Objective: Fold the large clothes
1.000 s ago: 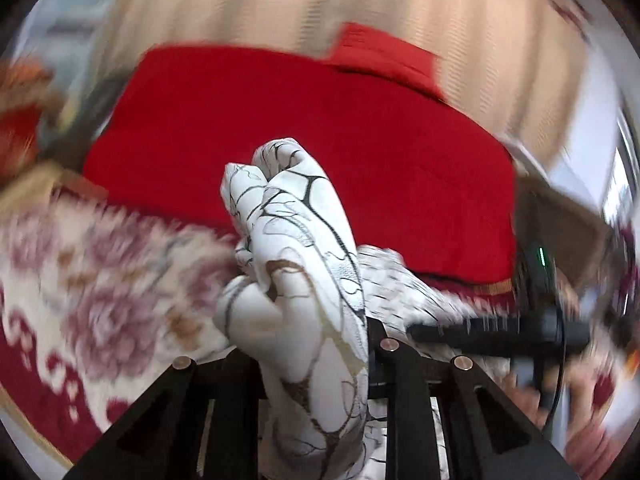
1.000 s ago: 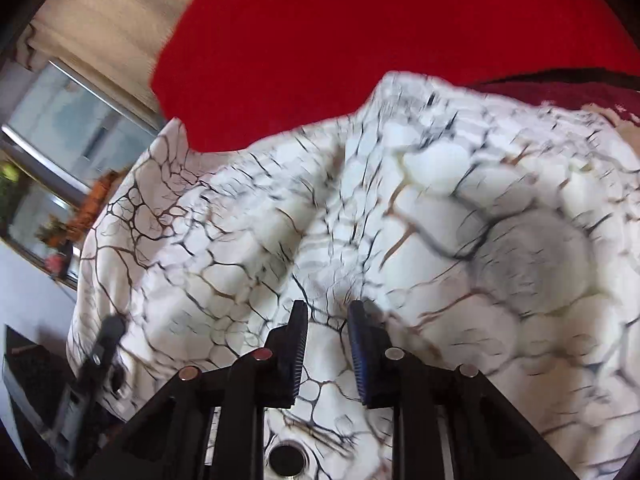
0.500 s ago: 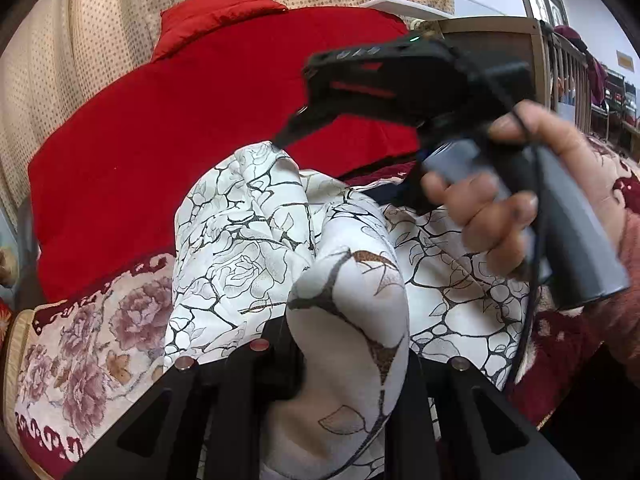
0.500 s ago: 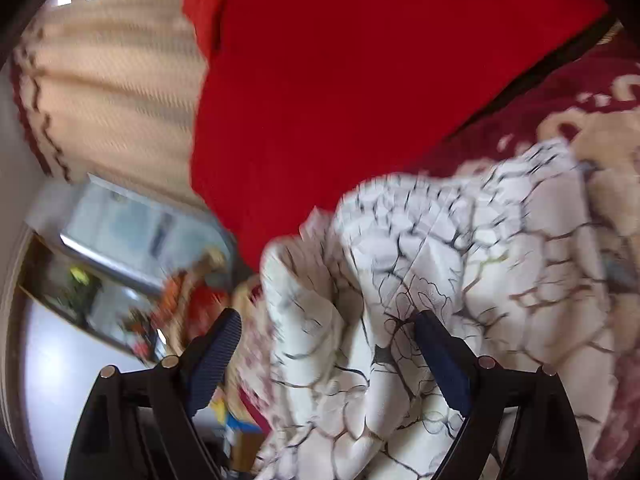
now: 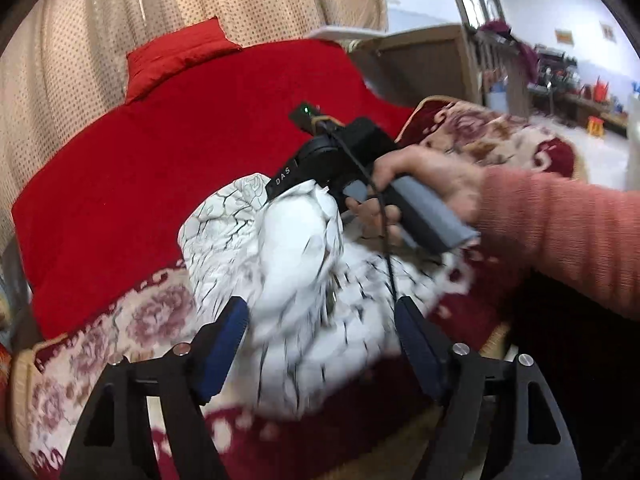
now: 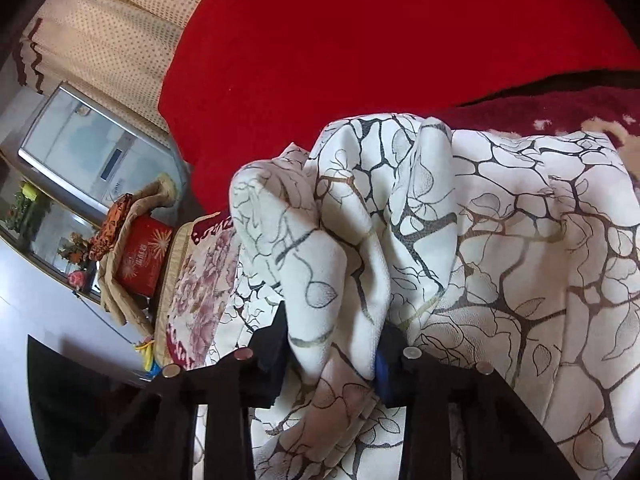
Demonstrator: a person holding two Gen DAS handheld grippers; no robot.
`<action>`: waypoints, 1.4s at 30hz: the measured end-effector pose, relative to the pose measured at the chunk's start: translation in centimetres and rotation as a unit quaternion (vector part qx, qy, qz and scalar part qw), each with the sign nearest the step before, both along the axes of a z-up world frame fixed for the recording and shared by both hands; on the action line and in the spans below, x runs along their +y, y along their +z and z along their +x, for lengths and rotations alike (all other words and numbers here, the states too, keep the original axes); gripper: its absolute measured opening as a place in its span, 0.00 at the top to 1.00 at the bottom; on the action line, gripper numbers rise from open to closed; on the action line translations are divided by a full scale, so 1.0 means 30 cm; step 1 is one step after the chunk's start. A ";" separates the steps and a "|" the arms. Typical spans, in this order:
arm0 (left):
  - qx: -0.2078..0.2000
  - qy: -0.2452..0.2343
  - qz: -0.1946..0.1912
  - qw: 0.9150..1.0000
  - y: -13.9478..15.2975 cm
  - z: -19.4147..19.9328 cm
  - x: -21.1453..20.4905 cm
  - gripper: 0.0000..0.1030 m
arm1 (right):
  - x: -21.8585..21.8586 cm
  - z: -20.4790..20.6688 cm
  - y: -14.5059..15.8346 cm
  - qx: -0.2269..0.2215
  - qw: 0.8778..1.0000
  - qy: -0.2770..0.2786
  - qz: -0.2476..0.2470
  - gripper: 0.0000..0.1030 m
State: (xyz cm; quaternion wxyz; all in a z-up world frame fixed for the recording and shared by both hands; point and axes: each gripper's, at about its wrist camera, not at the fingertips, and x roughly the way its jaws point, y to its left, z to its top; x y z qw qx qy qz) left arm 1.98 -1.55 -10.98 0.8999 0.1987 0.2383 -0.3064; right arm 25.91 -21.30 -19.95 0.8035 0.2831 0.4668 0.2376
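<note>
My left wrist camera sits behind my left hand-held gripper [image 5: 322, 326], looking forward and down, close to the white patterned garment [image 5: 296, 280] at frame centre. My right hand [image 5: 420, 188] with its unit fills the centre right.

My right wrist camera sits behind my right hand-held gripper [image 6: 332, 350], nearer still; the garment [image 6: 500, 248] fills the lower right.

Both views share the garment, the red blanket [image 5: 160, 152] [image 6: 360, 40] and the beige curtain [image 5: 120, 20] [image 6: 104, 20].

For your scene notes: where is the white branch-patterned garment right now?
The garment lies bunched on the floral bedspread in front of the red quilt; the closing right claw pinches one fold.
</note>
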 end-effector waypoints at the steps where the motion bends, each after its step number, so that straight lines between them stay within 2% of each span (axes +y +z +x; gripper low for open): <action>1: 0.007 -0.001 -0.016 1.000 0.015 -0.014 0.046 0.26 | 0.007 -0.004 0.004 -0.003 1.000 -0.003 -0.006 0.66; 3: 0.015 0.021 -0.043 0.999 0.032 0.009 0.147 0.26 | -0.001 -0.031 0.001 -0.009 1.000 -0.008 -0.010 0.68; 6: 0.039 0.102 -0.093 0.990 0.039 0.134 0.316 0.26 | 0.032 -0.041 0.014 -0.023 0.999 -0.014 -0.028 0.69; 8: 0.080 0.171 -0.122 0.974 0.012 0.262 0.412 0.26 | 0.054 -0.043 0.046 -0.035 0.998 -0.017 -0.041 0.69; 10: 0.117 0.213 -0.137 0.960 -0.036 0.389 0.465 0.31 | 0.060 -0.049 0.056 -0.040 0.998 -0.021 -0.049 0.70; 11: 0.143 0.231 -0.140 0.952 -0.072 0.459 0.478 0.43 | 0.061 -0.050 0.055 -0.042 0.998 -0.022 -0.050 0.70; 12: 0.173 0.240 -0.143 0.945 -0.109 0.515 0.477 0.59 | 0.072 -0.049 0.051 -0.042 0.998 -0.024 -0.050 0.70; 15: 0.272 0.252 -0.171 0.913 -0.224 0.644 0.450 0.81 | 0.057 -0.052 0.049 -0.044 0.998 -0.028 -0.046 0.70; 16: 0.286 0.246 -0.179 0.909 -0.248 0.658 0.425 0.84 | 0.057 -0.054 0.052 -0.046 0.997 -0.028 -0.048 0.71; 18: 0.289 0.225 -0.177 0.914 -0.264 0.650 0.350 0.85 | 0.054 -0.058 0.062 -0.053 0.997 -0.028 -0.054 0.73; 20: 0.273 0.214 -0.159 0.924 -0.259 0.617 0.268 1.00 | 0.070 -0.067 0.074 -0.063 0.996 -0.026 -0.060 0.76; 22: 0.231 0.219 -0.131 0.939 -0.216 0.567 0.197 1.00 | 0.078 -0.082 0.099 -0.083 0.994 -0.029 -0.071 0.81; 25: 0.206 0.199 -0.119 0.951 -0.151 0.517 0.117 1.00 | 0.064 -0.121 0.164 -0.122 0.988 -0.036 -0.083 0.84; 28: 0.171 0.134 -0.103 0.971 -0.055 0.440 -0.024 1.00 | 0.008 -0.179 0.247 -0.165 0.982 -0.046 -0.082 0.85; 30: 0.145 0.110 -0.066 0.981 -0.020 0.407 -0.143 1.00 | -0.045 -0.222 0.289 -0.187 0.977 -0.056 -0.088 0.86; 32: 0.153 0.104 -0.055 0.981 -0.028 0.425 -0.215 1.00 | -0.094 -0.246 0.301 -0.193 0.974 -0.068 -0.095 0.87; 34: 0.178 0.109 -0.068 0.976 -0.054 0.464 -0.221 1.00 | -0.166 -0.250 0.285 -0.184 0.974 -0.092 -0.099 0.90; 36: 0.201 0.112 -0.075 0.970 -0.099 0.499 -0.216 1.00 | -0.240 -0.216 0.231 -0.151 0.978 -0.107 -0.096 0.91; 38: 0.222 0.113 -0.088 0.965 -0.134 0.509 -0.202 1.00 | -0.294 -0.154 0.129 -0.090 0.987 -0.107 -0.074 0.91; 40: 0.228 0.106 -0.091 0.964 -0.147 0.538 -0.204 1.00 | -0.301 -0.117 0.061 -0.057 0.992 -0.096 -0.052 0.91; 42: 0.238 0.103 -0.086 0.962 -0.145 0.559 -0.211 1.00 | -0.271 -0.089 0.035 -0.043 0.992 -0.079 -0.088 0.91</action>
